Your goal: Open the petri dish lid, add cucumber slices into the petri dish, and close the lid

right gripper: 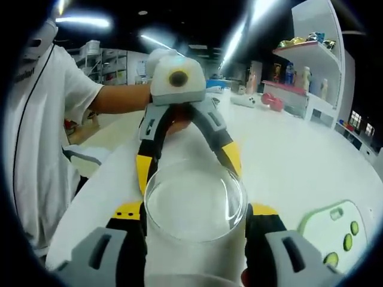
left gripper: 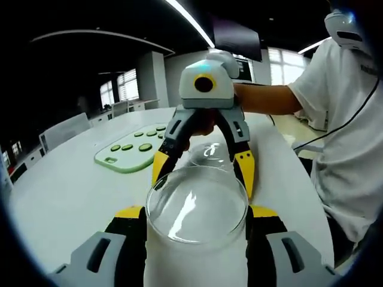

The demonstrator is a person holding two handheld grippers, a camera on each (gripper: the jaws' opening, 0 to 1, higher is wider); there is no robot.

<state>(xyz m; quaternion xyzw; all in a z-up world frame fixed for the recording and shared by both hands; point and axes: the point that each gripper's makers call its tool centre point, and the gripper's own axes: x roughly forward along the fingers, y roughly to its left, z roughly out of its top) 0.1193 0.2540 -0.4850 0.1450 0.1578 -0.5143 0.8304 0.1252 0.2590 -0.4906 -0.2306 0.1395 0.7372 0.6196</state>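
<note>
Over white table (left gripper: 66,197), left tongs (left gripper: 197,218) and right tongs (right gripper: 194,218) pinch glass dish (left gripper: 197,203)

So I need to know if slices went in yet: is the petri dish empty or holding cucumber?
Empty: the petri dish is clear glass with only white table showing through. The cucumber slices lie on the green board.

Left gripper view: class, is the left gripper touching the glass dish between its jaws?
Touching. In the left gripper view the left gripper closes both jaws against the rim of the glass dish, with no gap.
</note>
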